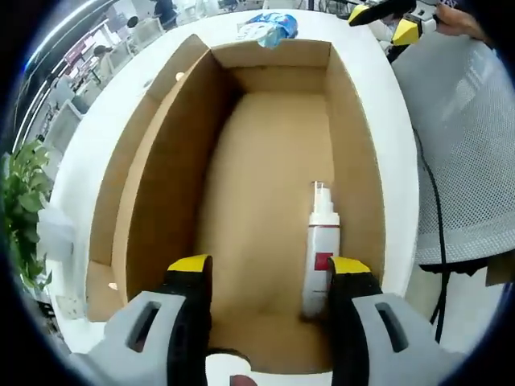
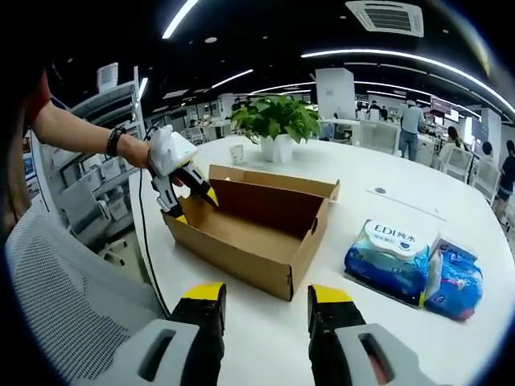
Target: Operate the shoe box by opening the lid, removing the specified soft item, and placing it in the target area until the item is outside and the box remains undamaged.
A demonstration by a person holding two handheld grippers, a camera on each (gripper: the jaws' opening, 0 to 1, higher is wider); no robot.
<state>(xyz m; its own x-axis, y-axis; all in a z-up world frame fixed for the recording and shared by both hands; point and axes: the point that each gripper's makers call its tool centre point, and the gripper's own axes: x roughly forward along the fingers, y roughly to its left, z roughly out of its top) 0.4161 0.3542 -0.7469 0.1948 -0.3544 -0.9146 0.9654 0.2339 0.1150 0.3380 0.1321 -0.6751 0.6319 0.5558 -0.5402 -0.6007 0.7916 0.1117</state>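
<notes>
An open brown shoe box (image 1: pixel 265 209) lies on the white round table (image 1: pixel 398 161), its lid (image 1: pixel 121 185) folded out to the left. Inside, by the right wall, lies a white spray bottle (image 1: pixel 320 249) with a red label. My left gripper (image 1: pixel 269 265) hangs open over the box's near end, nothing between its yellow tips. From the right gripper view, the box (image 2: pixel 257 229) sits mid-table with the left gripper (image 2: pixel 195 207) at its left end, held by a hand. Two blue soft wipes packs (image 2: pixel 394 257) lie on the table right of the box. My right gripper (image 2: pixel 267 293) is open and empty, short of the box.
A potted plant (image 2: pixel 278 121) stands behind the box on the table. A grey mesh chair back (image 2: pixel 72 273) is at the table's edge beside the person. The blue packs (image 1: pixel 269 28) lie beyond the box's far end, near the right gripper (image 1: pixel 394 20). Office desks fill the background.
</notes>
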